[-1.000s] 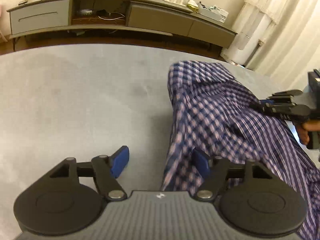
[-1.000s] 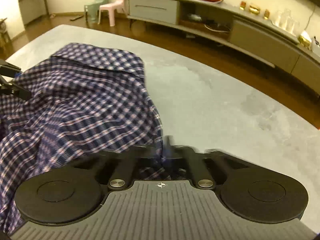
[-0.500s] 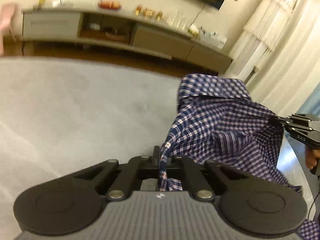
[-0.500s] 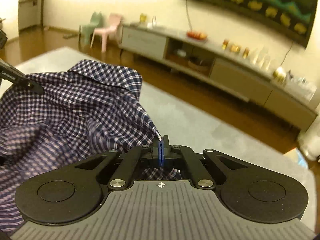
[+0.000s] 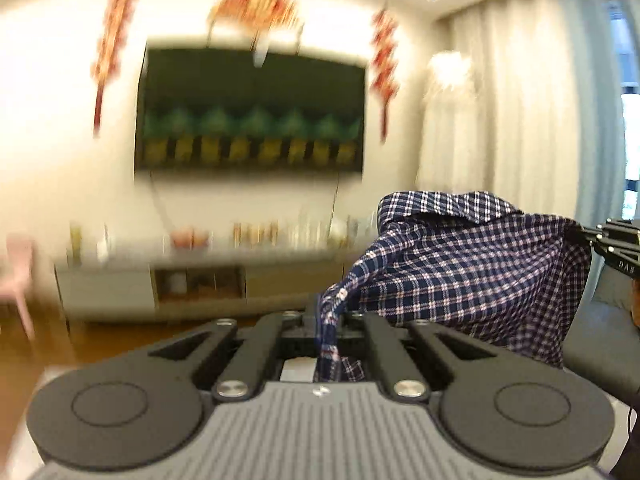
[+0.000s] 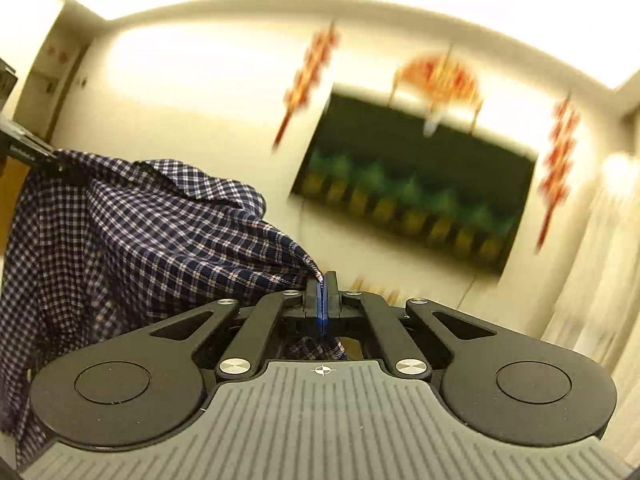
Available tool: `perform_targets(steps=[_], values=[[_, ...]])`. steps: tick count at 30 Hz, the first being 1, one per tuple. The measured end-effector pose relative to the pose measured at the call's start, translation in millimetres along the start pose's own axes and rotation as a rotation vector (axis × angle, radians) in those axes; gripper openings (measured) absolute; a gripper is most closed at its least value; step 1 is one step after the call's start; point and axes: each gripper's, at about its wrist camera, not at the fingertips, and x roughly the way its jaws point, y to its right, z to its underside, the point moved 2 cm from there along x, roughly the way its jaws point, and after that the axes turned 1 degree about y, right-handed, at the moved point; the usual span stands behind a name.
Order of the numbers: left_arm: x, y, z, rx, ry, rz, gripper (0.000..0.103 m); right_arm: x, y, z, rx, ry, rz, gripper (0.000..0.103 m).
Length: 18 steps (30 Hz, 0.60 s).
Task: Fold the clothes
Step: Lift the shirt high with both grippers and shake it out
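Observation:
A navy and white checked shirt (image 5: 460,264) hangs in the air between both grippers. My left gripper (image 5: 326,312) is shut on one edge of the shirt. My right gripper (image 6: 322,284) is shut on the other edge; the shirt (image 6: 132,236) drapes to its left. In the left wrist view the right gripper (image 5: 618,246) shows at the far right, pinching the cloth. In the right wrist view the left gripper (image 6: 28,152) shows at the far left, holding the cloth. Both views point up toward the wall.
A TV (image 5: 250,112) hangs on the wall with red decorations (image 5: 110,48) beside it. A long low cabinet (image 5: 180,280) with small items stands below. Curtains (image 5: 520,120) hang at the right. A pink chair (image 5: 16,268) stands at the far left.
My left gripper closed on the shirt's edge. Both grippers then lifted the shirt off the grey surface, and both views tilted up from the surface to the wall.

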Motion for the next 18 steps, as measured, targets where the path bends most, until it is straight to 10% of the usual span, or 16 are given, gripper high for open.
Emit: perform_targets(steps=[9,18], values=[[-128,85,-118,0.16,0.381,-0.022,0.002,-141,18,-129,-0.1,0.359,0.132,0.0],[-139,117,-164,0.267,0.471,-0.098,0.002,-141,31,-159,-0.126,0.389,0.134,0.0]])
